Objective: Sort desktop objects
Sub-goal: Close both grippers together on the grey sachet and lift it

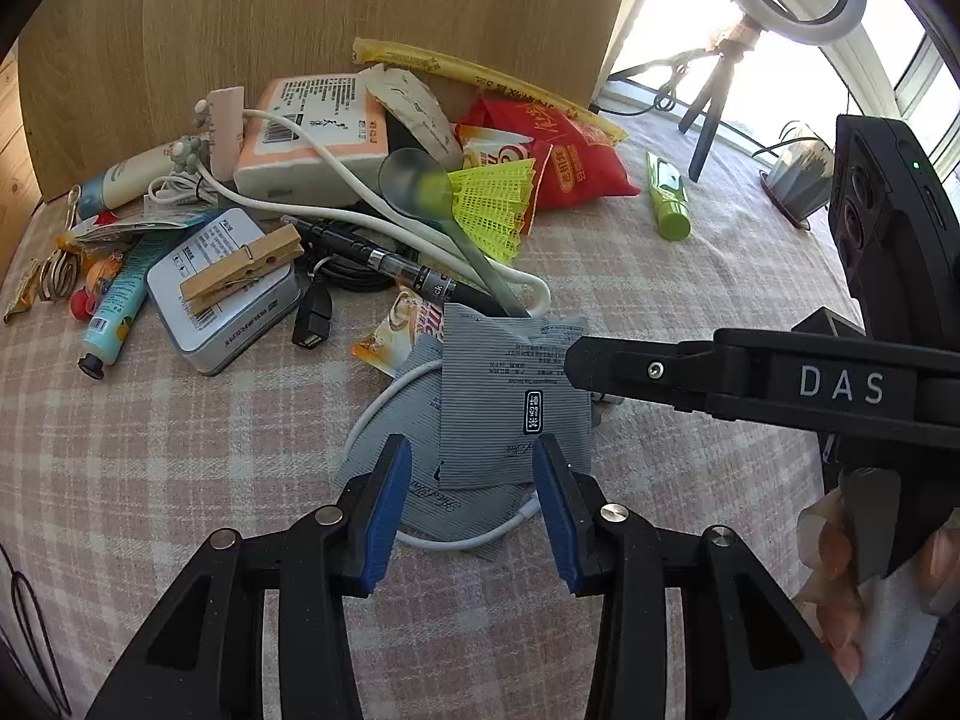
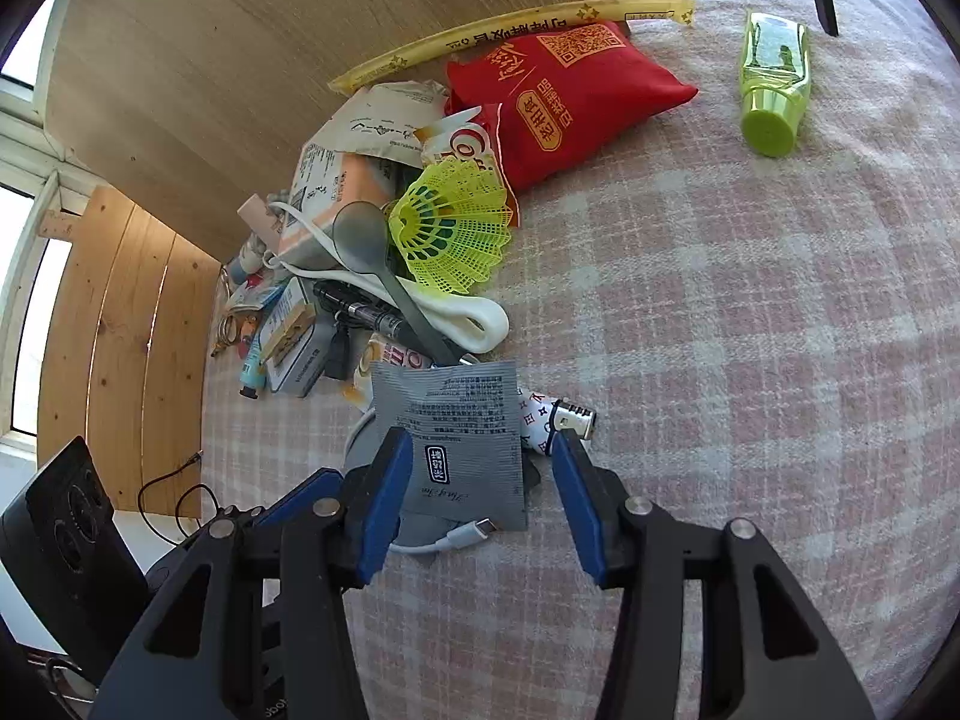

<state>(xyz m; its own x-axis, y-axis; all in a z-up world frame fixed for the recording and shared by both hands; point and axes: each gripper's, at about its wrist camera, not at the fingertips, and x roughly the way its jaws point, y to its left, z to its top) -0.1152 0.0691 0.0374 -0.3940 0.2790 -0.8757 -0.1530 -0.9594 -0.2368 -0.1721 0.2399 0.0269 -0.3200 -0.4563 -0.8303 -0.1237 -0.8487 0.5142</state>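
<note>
A heap of small objects lies on a pink checked cloth (image 1: 150, 450). Grey foil sachets (image 1: 510, 402) lie on a white cable (image 1: 372, 414) at the heap's near edge. My left gripper (image 1: 474, 468) is open, its blue pads either side of the near sachet edge. My right gripper (image 2: 480, 462) is open over the same sachet (image 2: 456, 420); its arm (image 1: 780, 387) crosses the left wrist view from the right. A yellow shuttlecock (image 1: 492, 204), grey spoon (image 1: 414, 180), red bag (image 1: 564, 150) and metal tin (image 1: 222, 294) with a wooden clothespin (image 1: 246, 267) lie behind.
A wooden board (image 1: 300, 30) stands behind the heap. A green tube (image 2: 774, 84) lies apart on the cloth to the right. A ring light on a tripod (image 1: 738, 42) and a small plant pot (image 1: 798, 174) stand by the window. A lighter (image 2: 570, 414) lies beside the sachet.
</note>
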